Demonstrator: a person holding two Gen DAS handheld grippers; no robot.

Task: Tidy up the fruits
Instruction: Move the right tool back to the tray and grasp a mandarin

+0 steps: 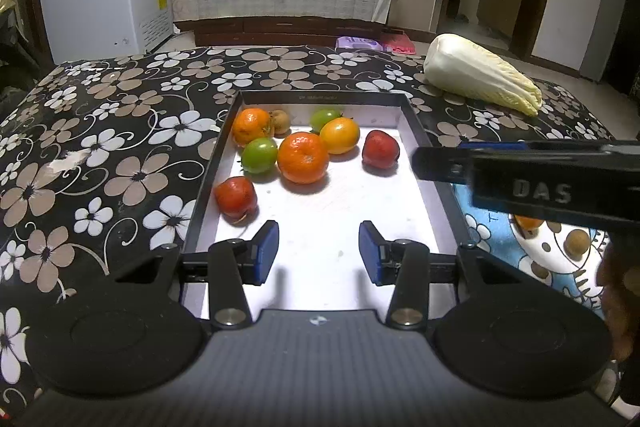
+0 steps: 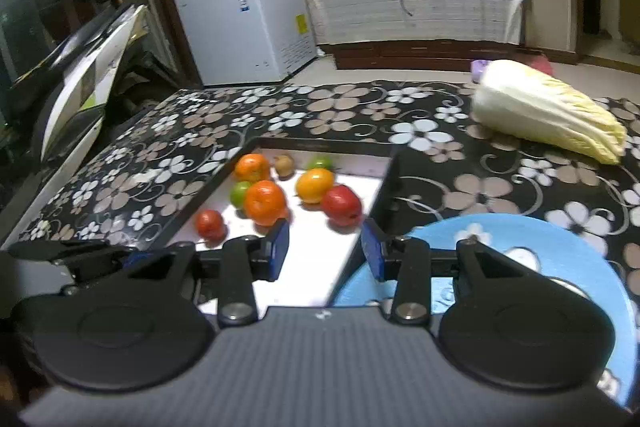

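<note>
Fruits: eight small round pieces, glossy skins, loose in the far half of the tray (image 1: pixel 416 131); two mandarins (image 1: pixel 303 157), two green ones (image 1: pixel 259 155), one yellow-orange (image 1: pixel 339 135), two red (image 1: pixel 381 149), one brown kiwi-like (image 1: pixel 279 121).
Tray: shallow rectangle, thin black rim, smooth white floor, near half bare.
Plate: blue round plate (image 2: pixel 560 251) with cartoon print, just right of tray; an orange fruit and a brown one on it, partly hidden.
Left gripper (image 1: pixel 319 253): blue pads apart, nothing between them, over the bare near floor, fruit all ahead of it.
Right gripper (image 2: pixel 325 249): blue pads apart, empty, straddling the tray's right rim, plate under its right finger; view blurred.
Obstruction: right gripper's black body crosses the left view, covering part of the plate.
Tablecloth (image 1: pixel 120 131): black, glossy, floral print.
Cabbage (image 1: pixel 480 75): pale napa, lying at the far right, well apart from tray.
</note>
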